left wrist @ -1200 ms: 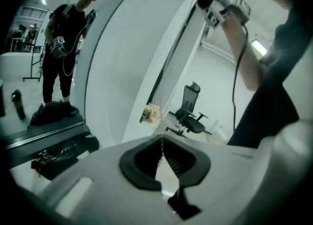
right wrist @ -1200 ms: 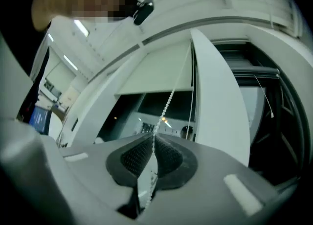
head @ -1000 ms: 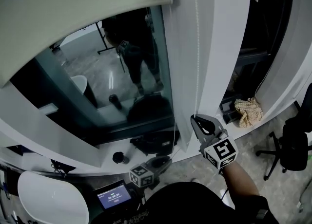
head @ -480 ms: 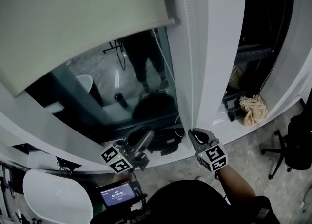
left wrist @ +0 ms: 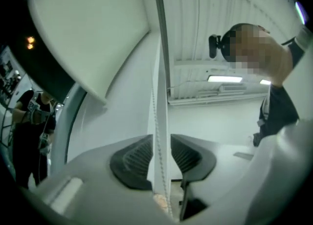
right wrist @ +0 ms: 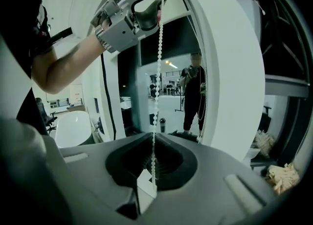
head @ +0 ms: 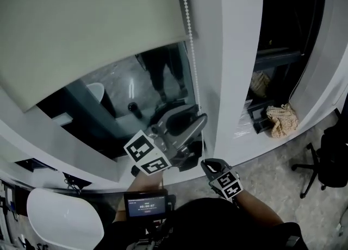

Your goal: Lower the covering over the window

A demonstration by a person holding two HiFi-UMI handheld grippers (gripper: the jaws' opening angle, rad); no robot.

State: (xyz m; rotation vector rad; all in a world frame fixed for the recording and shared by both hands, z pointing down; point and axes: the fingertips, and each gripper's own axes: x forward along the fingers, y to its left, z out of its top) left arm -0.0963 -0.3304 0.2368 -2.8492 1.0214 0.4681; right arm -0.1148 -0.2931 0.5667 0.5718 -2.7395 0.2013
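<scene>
Left gripper: raised above the right one and angled slightly upward. Jaws stand apart and have just been opening; the chain runs between the pads, unclamped. Left forearm is bare and reaches up. Right gripper: lower, close to the body, tilted down. Jaws are clamped on the same chain.
</scene>
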